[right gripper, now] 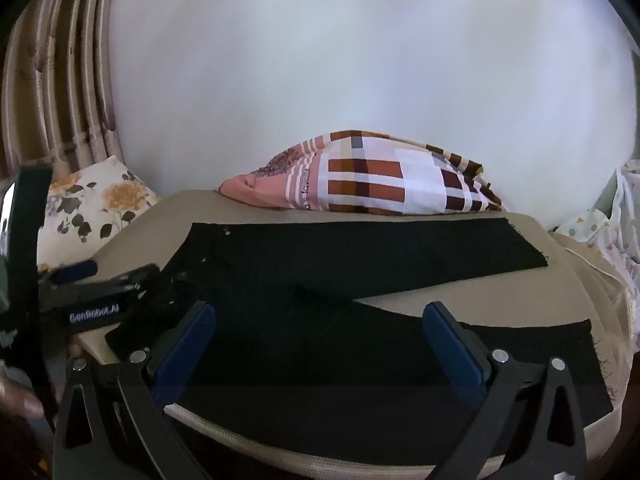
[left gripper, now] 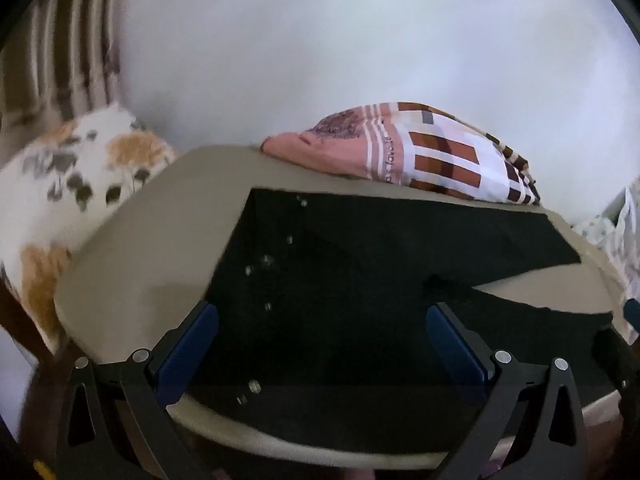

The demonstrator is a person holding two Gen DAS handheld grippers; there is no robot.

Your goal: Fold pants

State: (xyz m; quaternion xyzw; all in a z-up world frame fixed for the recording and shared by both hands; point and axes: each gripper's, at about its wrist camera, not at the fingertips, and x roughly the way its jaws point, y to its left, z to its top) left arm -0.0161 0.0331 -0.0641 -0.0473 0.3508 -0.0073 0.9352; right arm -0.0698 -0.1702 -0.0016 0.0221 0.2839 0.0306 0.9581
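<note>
Black cloth, thin and limp by the look of it: the pants [right gripper: 360,264] lie spread flat on the beige mattress [right gripper: 400,306], waistband toward its left edge, both legs running off toward the right edge with a wedge of bare mattress between them. I'd judge them light and soft, with no stiffness to hold a shape, so a single pinch would only drag a corner. Better to take them at the waistband and at a leg hem, lifting both together. The small metal studs [left gripper: 266,260] near the waist are the only hard bits.

Both tools hang released over the near edge. The left gripper [left gripper: 322,344] has its blue pads spread wide above the waist end, holding nothing; the right gripper [right gripper: 320,344] is equally agape over the nearer leg.

Detail inside the dark fabric is lost, so seams, pockets and any crease are hard to make out. The nearer leg's hem runs close to the right edge, frayed, and part of it is cut off. A patchwork pillow [right gripper: 384,184] sits along the far edge.
</note>
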